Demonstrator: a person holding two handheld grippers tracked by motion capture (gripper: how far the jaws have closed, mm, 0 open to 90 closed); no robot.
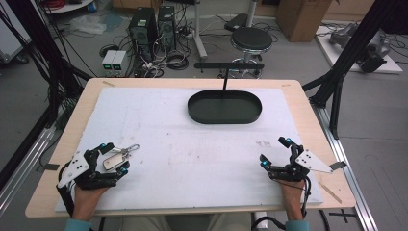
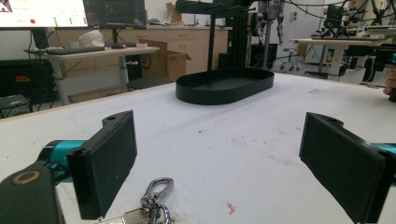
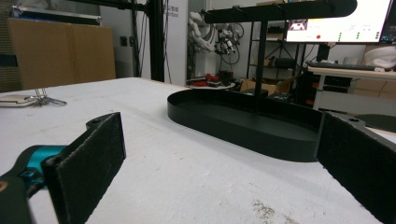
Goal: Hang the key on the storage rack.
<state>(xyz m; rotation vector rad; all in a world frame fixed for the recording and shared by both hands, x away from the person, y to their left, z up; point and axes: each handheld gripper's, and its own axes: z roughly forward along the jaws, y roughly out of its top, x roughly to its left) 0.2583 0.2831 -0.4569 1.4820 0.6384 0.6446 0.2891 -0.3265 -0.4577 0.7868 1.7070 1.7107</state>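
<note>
**Pre-grasp: Key Set at the Left Gripper**

The left gripper (image 1: 109,161) rests with jaws spread wide around the key set (image 1: 118,157), well short of the black oval tray (image 1: 224,107). The right gripper (image 1: 275,153), equally wide apart, holds nothing. The probable next move is closing on the keys. Bare mat (image 1: 192,144) lies toward the tray; its upright post (image 1: 224,82) needs clearance.

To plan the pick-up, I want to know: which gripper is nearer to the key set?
Left. The left gripper has its open jaws around the key set on the white mat; the right gripper rests far across the mat.
</note>
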